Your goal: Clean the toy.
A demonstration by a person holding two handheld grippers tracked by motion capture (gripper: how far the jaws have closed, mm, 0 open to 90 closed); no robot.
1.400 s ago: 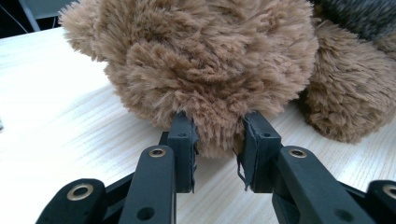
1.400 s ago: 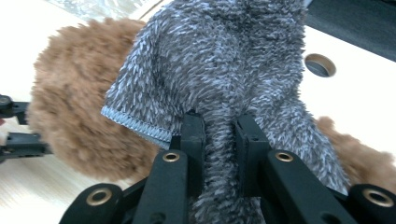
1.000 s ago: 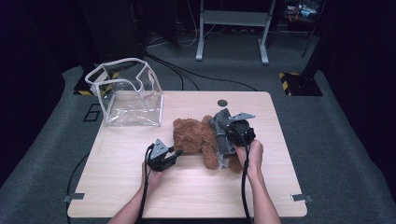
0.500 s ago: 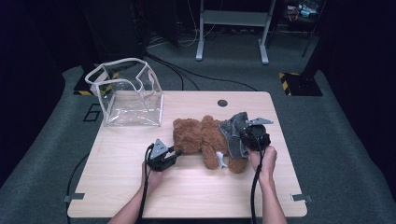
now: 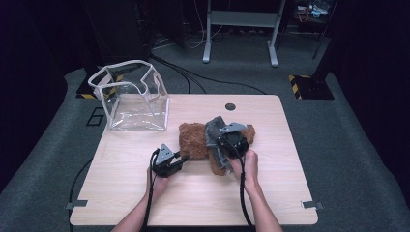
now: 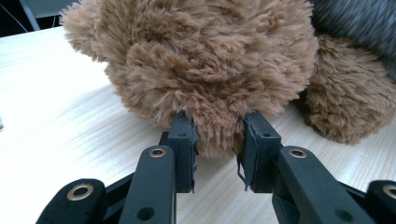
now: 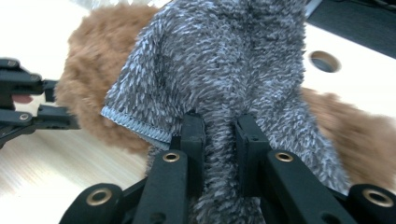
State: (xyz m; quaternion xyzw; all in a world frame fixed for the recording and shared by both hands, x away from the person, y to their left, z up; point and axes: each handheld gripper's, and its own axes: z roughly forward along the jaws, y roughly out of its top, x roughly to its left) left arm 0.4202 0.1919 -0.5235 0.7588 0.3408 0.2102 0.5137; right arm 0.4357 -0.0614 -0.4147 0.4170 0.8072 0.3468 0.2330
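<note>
Right gripper (image 5: pixel 223 140) shifted across the table since the earlier frame, dragging the grey cloth (image 5: pixel 216 145) with it; left gripper (image 5: pixel 183 158) stayed put. Count: one brown plush toy (image 5: pixel 193 140), one grey fleece cloth, one clear plastic bag (image 5: pixel 131 101), two grippers, one table (image 5: pixel 145 193). Plush toy lay at table centre, shaggy brown fur, lumpy limbs, partly under the cloth. Cloth was dark grey pile with a pale stitched hem (image 7: pixel 135 127), draped over the toy's 3 o'clock half. Left jaws pinched a tuft of brown fur (image 6: pixel 217 135) at the toy's 8 o'clock edge. Right jaws were nearly together, squeezing a fold of the cloth (image 7: pixel 219 154). Bag stood open-topped at 10 o'clock from the toy, well apart.
</note>
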